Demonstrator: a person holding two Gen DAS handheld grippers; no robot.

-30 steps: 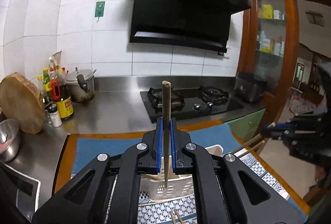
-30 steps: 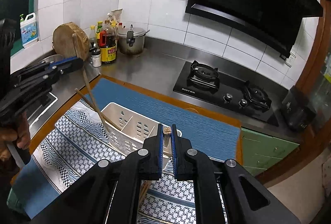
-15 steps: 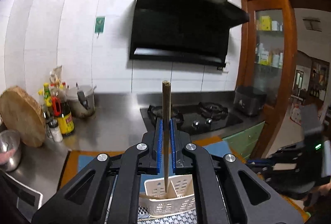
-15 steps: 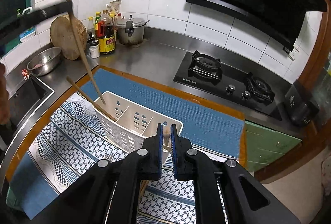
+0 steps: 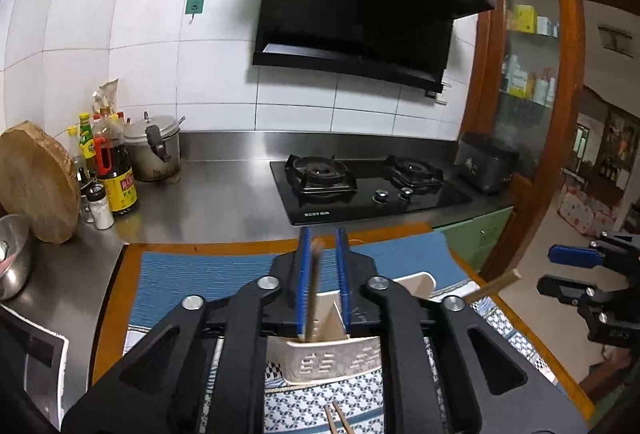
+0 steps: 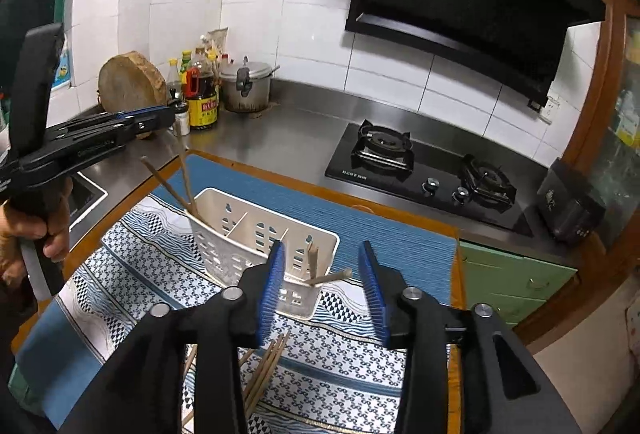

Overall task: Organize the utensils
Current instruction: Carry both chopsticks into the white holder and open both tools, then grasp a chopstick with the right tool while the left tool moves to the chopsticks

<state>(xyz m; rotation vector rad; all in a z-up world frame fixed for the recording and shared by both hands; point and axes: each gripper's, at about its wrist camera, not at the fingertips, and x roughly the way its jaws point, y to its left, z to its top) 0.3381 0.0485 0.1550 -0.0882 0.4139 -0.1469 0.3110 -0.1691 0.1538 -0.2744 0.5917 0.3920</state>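
A white slotted utensil caddy [image 6: 256, 230] stands on the patterned cloth [image 6: 132, 266]. My left gripper [image 5: 323, 246] is open above the caddy's left end; a blurred chopstick [image 5: 313, 286] stands loose between its fingers and reaches into the caddy [image 5: 332, 358]. Two chopsticks [image 6: 182, 177] lean in the left compartment. My right gripper [image 6: 322, 254] is open above the right end, where two chopsticks [image 6: 320, 268] rest in the right compartment. Several loose chopsticks [image 6: 264, 370] lie on the cloth near me.
A blue mat [image 6: 352, 218] lies under the cloth. A gas hob [image 6: 424, 173] is behind it. Bottles [image 6: 202, 93], a pressure cooker [image 6: 246, 85] and a round wooden board [image 6: 130, 81] stand at the back left. A metal bowl [image 5: 12, 254] sits by the sink.
Both grippers have opened and let go of their chopsticks, which have dropped into the caddy. The left gripper has come down lower over the caddy.
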